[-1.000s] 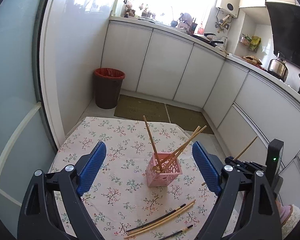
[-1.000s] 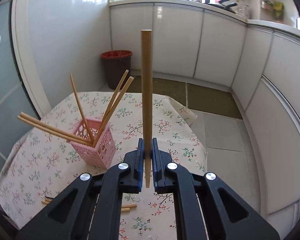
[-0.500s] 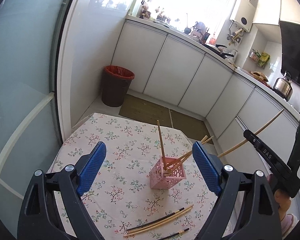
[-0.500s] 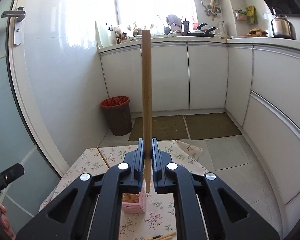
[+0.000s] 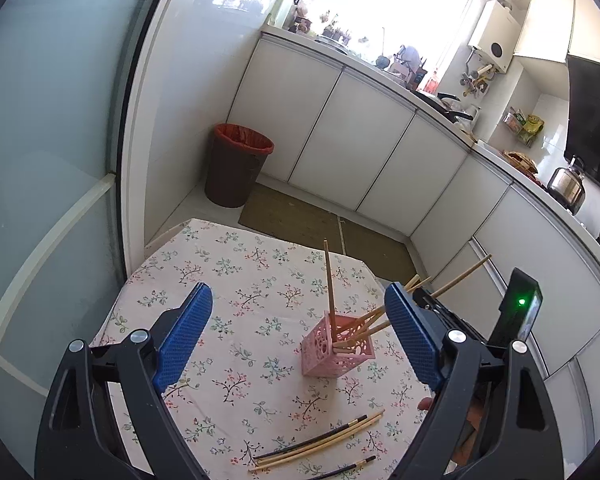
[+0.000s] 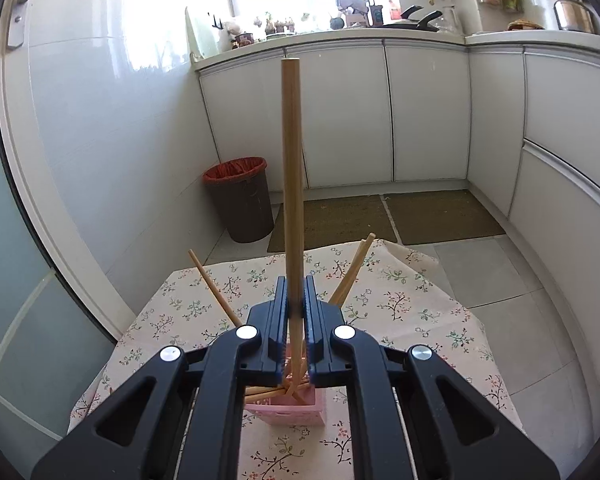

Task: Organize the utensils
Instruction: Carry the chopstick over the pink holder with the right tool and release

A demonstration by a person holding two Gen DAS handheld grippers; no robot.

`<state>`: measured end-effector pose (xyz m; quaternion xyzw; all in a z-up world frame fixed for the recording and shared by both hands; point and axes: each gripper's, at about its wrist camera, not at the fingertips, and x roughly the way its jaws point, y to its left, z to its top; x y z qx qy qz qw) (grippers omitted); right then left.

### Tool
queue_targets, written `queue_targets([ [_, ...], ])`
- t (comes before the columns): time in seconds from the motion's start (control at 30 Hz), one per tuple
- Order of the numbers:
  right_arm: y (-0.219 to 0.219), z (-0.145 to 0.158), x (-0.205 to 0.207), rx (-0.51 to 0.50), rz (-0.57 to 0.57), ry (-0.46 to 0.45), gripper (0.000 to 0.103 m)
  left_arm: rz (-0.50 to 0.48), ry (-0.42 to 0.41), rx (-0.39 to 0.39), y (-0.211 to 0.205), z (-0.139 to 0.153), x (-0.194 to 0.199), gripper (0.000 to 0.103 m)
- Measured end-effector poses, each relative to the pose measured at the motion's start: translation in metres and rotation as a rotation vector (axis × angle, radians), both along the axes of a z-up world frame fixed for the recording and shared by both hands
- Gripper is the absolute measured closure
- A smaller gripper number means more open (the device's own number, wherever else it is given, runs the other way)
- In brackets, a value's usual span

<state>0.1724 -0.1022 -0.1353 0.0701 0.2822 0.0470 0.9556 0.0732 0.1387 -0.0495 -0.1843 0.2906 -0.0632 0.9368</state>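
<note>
A pink lattice holder (image 5: pixel 337 350) stands on the floral tablecloth (image 5: pixel 236 280) with several wooden chopsticks leaning in it. My right gripper (image 6: pixel 296 300) is shut on a wooden chopstick (image 6: pixel 292 168); its lower tip reaches into the holder (image 6: pixel 296 410) just below the jaws. In the left wrist view the right gripper (image 5: pixel 440 312) sits right of the holder. My left gripper (image 5: pixel 296 344) is open and empty, above the table's near side. Several loose chopsticks (image 5: pixel 320 442), wooden and dark, lie on the cloth at the front.
A brown bin with a red liner (image 5: pixel 236 170) stands on the floor beyond the table. White cabinets (image 5: pixel 364 156) run along the back and right. A glass door (image 5: pixel 40 160) is on the left. The table's far edge (image 6: pixel 300 256) drops to the floor.
My right gripper came down over the holder with the chopstick, whose lower tip is now inside it. My left gripper drew back and tilted slightly, staying open.
</note>
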Motion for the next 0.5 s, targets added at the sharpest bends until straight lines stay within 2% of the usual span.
queue_targets([
  [0.23,-0.004,0.034,-0.02,-0.048,-0.004,-0.064,0.09,0.014,-0.043,0.037,-0.007,0.011,-0.011,0.014],
  [0.4,-0.017,0.057,-0.046,-0.07,-0.051,-0.086,0.069,0.004,-0.068,0.103,-0.023,0.019,-0.019,0.014],
  [0.47,-0.026,0.061,-0.057,-0.065,-0.072,-0.086,0.055,-0.02,-0.061,0.112,-0.031,0.018,-0.02,0.014],
  [0.5,-0.031,0.062,-0.064,-0.06,-0.08,-0.084,0.053,-0.036,-0.051,0.122,-0.035,0.017,-0.02,0.013],
])
